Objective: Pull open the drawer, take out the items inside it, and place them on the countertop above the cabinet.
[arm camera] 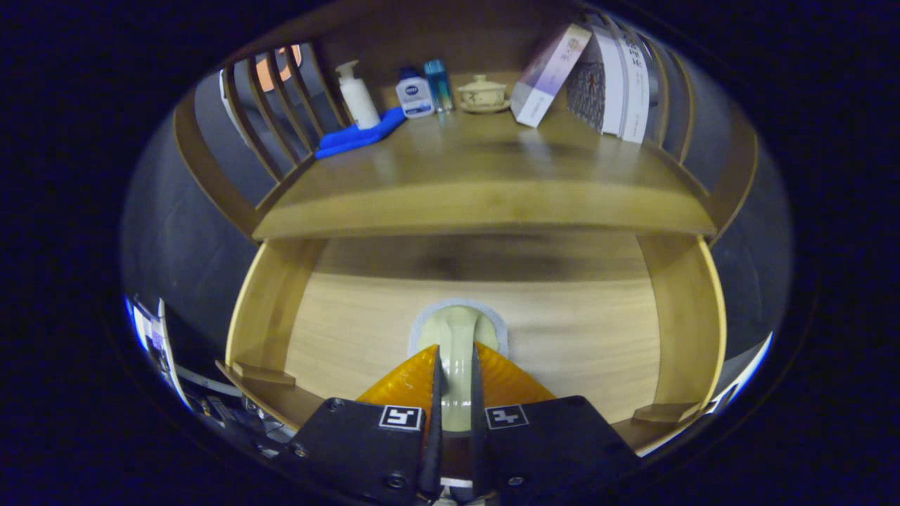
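The gripper (455, 365) is closing its two orange fingers nearly together around the pale green drawer handle (457, 334) on the wooden drawer front (562, 330) below the countertop (485, 204), apparently starting the opening step, which likely needs a straight backward pull.

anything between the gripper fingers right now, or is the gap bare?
Not bare. In the gripper view the pale green drawer handle sits between the orange fingers, which press on it from both sides; the gripper is shut on it.
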### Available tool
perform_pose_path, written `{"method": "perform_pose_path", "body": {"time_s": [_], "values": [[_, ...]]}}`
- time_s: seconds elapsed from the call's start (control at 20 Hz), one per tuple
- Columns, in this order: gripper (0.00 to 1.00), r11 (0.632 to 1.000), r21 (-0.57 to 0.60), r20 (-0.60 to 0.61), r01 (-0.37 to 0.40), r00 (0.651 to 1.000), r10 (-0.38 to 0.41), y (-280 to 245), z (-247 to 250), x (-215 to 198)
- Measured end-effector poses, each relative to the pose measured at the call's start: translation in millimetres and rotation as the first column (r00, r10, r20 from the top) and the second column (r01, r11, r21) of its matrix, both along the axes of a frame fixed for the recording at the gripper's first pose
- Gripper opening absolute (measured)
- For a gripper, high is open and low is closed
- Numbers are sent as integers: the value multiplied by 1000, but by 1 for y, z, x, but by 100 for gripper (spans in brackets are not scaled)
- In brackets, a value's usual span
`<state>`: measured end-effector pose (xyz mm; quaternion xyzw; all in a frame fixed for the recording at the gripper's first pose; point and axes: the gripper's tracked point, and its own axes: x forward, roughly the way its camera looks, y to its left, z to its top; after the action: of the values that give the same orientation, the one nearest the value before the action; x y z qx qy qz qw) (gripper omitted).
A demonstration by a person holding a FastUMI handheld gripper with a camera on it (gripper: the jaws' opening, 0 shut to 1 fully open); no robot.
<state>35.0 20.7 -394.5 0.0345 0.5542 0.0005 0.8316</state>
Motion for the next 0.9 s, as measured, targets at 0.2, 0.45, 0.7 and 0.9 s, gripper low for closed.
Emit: {"method": "perform_pose_path", "body": {"time_s": [0.2,0.45,0.7,0.9], "values": [[20,1000,5,88,-14,996,13,1,46,28],[20,999,-26,163,-26,986,30,-1,85,73],[20,999,-30,162,-21,986,25,5,86,120],[20,998,-58,121,-25,992,32,8,67,144]]}}
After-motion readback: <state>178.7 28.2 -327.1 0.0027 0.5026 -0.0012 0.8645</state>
